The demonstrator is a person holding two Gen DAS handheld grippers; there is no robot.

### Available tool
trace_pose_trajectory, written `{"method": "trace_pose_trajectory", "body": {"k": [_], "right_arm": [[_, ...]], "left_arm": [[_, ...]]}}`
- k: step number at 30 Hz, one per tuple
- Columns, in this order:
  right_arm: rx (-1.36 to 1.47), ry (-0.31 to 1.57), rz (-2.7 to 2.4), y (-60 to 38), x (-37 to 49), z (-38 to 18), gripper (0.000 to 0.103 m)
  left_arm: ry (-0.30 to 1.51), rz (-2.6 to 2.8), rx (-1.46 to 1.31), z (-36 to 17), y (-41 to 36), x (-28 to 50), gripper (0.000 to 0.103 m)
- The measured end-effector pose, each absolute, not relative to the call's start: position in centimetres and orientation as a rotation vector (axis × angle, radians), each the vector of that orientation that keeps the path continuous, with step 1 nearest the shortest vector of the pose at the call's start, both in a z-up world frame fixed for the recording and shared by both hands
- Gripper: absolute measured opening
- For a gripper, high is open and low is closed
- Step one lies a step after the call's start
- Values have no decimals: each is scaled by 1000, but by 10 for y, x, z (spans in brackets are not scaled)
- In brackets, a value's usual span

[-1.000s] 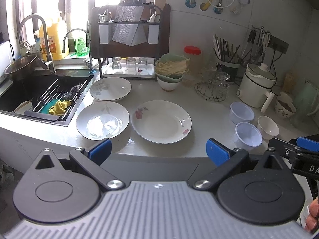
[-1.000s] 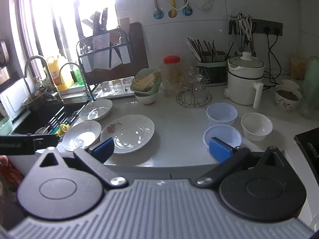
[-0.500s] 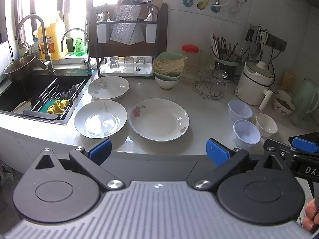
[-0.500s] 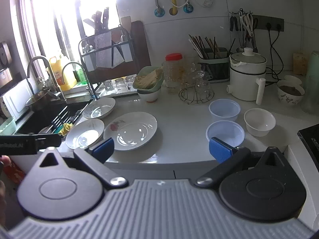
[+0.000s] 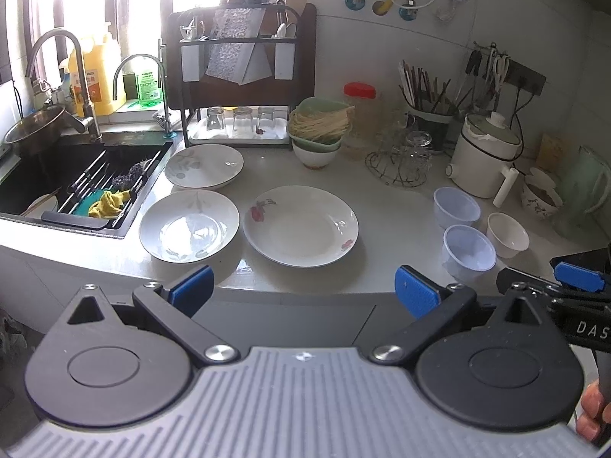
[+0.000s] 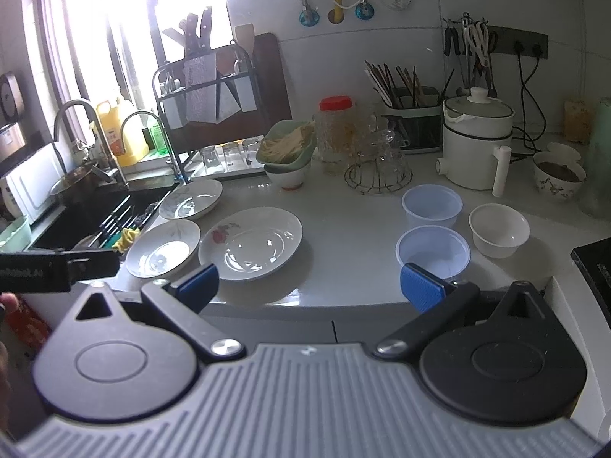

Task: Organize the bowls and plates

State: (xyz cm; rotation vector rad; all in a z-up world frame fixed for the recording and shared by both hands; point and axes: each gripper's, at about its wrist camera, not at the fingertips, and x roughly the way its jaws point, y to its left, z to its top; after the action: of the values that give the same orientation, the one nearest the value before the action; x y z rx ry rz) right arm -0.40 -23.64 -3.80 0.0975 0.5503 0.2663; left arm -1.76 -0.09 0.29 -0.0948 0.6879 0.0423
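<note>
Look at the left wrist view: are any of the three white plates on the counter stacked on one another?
No: the flowered plate, the front-left plate and the rear plate each lie separately on the counter.

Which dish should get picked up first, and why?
Probably the left hand-held gripper should reach for the leaf plate. It is open, holds nothing, and that plate lies closest to it, beside the bigger flower plate, so it could stack there.

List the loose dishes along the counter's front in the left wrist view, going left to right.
Leaf-print plate → red-flower plate → clear plastic bowl → small white bowl.
</note>
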Motion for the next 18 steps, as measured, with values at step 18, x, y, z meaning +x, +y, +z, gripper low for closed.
{"method": "trace_pose_trajectory", "body": {"k": [18], "right_arm": [[118,558,262,-243,-6,-42,103]], "left_arm": [[694,11,-77,2,-9,-15,102]]}}
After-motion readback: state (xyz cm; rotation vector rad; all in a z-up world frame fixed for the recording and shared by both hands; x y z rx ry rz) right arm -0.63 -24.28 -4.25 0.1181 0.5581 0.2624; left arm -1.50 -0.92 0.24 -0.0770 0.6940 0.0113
